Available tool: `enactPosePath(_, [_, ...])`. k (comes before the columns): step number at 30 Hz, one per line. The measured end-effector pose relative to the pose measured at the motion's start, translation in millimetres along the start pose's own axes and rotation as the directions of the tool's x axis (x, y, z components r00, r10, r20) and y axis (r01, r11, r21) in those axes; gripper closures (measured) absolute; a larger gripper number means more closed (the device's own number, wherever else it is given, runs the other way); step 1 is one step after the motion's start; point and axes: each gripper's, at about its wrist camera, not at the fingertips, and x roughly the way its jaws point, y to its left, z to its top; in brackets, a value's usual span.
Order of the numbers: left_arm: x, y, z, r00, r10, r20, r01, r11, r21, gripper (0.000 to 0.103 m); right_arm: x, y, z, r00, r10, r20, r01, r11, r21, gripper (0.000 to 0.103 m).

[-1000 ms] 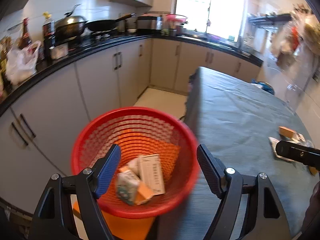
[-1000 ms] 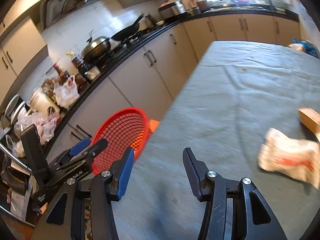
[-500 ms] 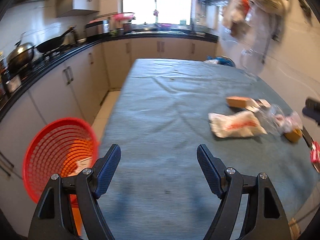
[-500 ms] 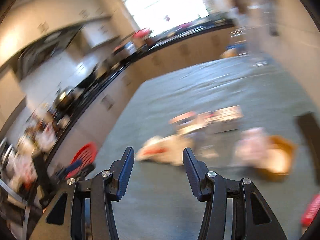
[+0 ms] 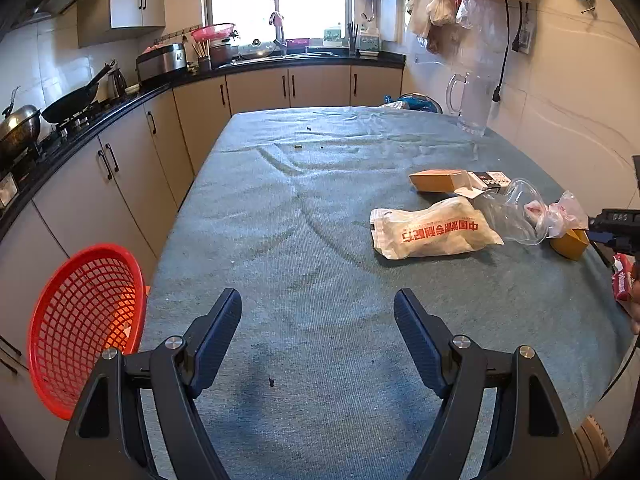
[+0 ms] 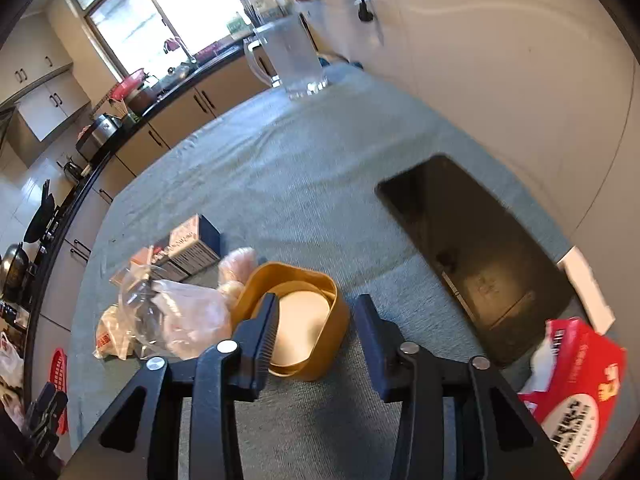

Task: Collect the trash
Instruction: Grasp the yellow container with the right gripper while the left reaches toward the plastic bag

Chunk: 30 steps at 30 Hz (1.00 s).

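Right hand-held gripper (image 6: 316,304): spread wide, empty, hanging low over the counter (image 5: 300,220) at its right near corner. Meets the yellow tub (image 6: 296,280) dead ahead and touching-close, so close that the left finger (image 6: 264,320) overlaps the tub's open top while the right finger stands just outside its right wall. Looks squarish with rounded corners, the slightly longer side apparently running near to far, in line with the fingers; hard to tell for certain through the fisheye. Judged from that: either a pinch on the right wall as things stand, or a small shift left to straddle the whole tub.

Left hand-held gripper (image 5: 318,296): also spread and empty, over bare cloth at the near edge, well apart from every piece of trash. Leaves the right hand clearly nearer to the tub.

Other trash, left of the tub: clear bag (image 6: 180,312) touching it, printed pouch (image 5: 432,232) beyond that, cartons (image 5: 436,180) farther back. Red basket (image 5: 84,328) off the counter's left near edge, so a long carry leftward across the counter. Risk, as a guess: snagging the clear bag along with the tub.
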Motion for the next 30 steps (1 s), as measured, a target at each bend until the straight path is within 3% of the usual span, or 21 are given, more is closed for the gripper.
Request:
enactPosePath(6, [1.1, -6.0, 2.8, 0.999, -0.043, -0.007, 0.043, 0.999, 0.014, 0.025, 14.4, -0.9, -5.0, 0.999, 0.026, -0.042, -0.027, 0.999, -0.026, 0.090])
enactPosePath(16, [7.8, -35.2, 15.6, 0.988, -0.146, -0.044, 0.148, 0.988, 0.044, 0.025, 5.8, 50.2, -39.1, 0.971, 0.221, -0.086, -0.234, 0.948, -0.213, 0.091])
enactPosePath(25, [12.4, -77.8, 37.6, 0.964, -0.259, -0.065, 0.263, 0.962, 0.067, 0.025, -20.2, 29.0, -38.0, 0.984, 0.176, 0.015, -0.168, 0.960, -0.226, 0.091])
enactPosePath(30, [16.1, -109.8, 65.2, 0.929, -0.361, -0.079, 0.366, 0.929, 0.059, 0.029, -25.1, 11.8, -33.8, 0.982, 0.186, 0.035, -0.177, 0.968, -0.179, 0.091])
